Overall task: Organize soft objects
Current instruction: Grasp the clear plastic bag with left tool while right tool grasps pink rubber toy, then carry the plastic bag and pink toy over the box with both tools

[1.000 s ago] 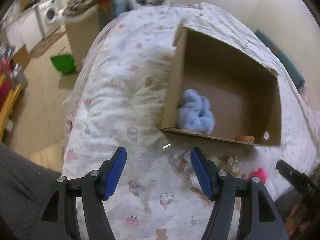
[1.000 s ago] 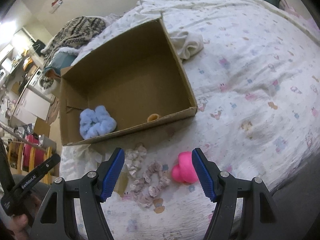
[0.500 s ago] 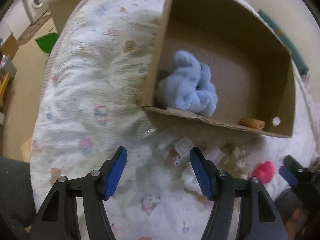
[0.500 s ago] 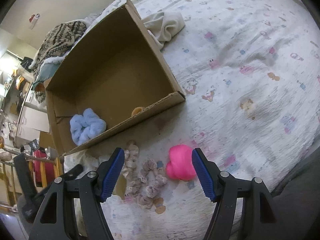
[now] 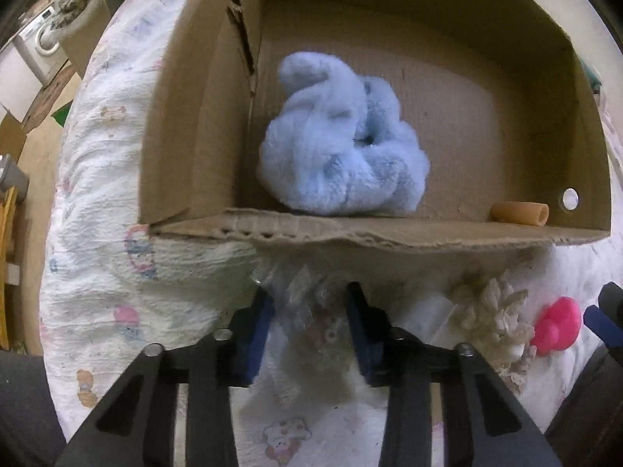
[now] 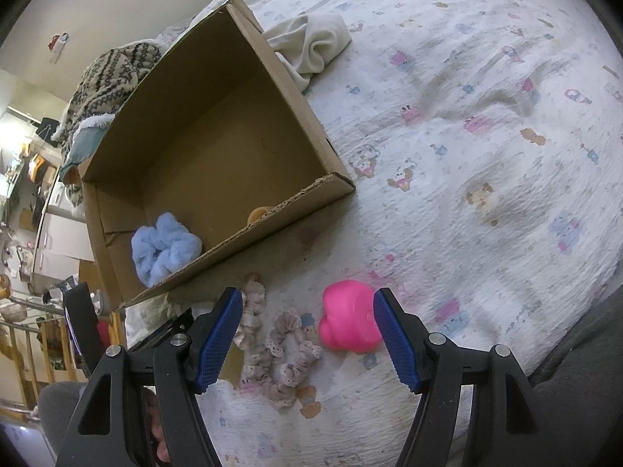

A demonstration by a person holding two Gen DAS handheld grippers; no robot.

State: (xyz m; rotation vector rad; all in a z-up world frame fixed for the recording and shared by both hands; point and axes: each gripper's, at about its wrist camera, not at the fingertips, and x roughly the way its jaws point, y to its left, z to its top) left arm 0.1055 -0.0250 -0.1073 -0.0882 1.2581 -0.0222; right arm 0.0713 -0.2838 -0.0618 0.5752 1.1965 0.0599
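Observation:
My left gripper (image 5: 305, 290) points down at the bed just in front of the cardboard box (image 5: 389, 233). Its jaws are closing, and a crinkled clear plastic packet (image 5: 311, 323) is pinched between the blue pads. Inside the box lie a fluffy light-blue scrunchie (image 5: 342, 151) and a small orange tube (image 5: 520, 214). My right gripper (image 6: 307, 294) hovers open over the bedspread. A pink soft toy (image 6: 350, 321) sits by its right finger, and frilly beige scrunchies (image 6: 288, 354) lie between the fingers. The box (image 6: 218, 124) is beyond them.
A cream cloth (image 6: 311, 43) lies behind the box and a patterned knit blanket (image 6: 109, 78) is at the bed's far end. The bed edge drops to the floor on the left, where a washing machine (image 5: 39, 43) stands. Printed bedspread (image 6: 486, 136) stretches right.
The left gripper came down and forward to the box's front wall, and its jaws narrowed onto the clear packet. The right gripper rolled a little and sank slightly over the pink toy.

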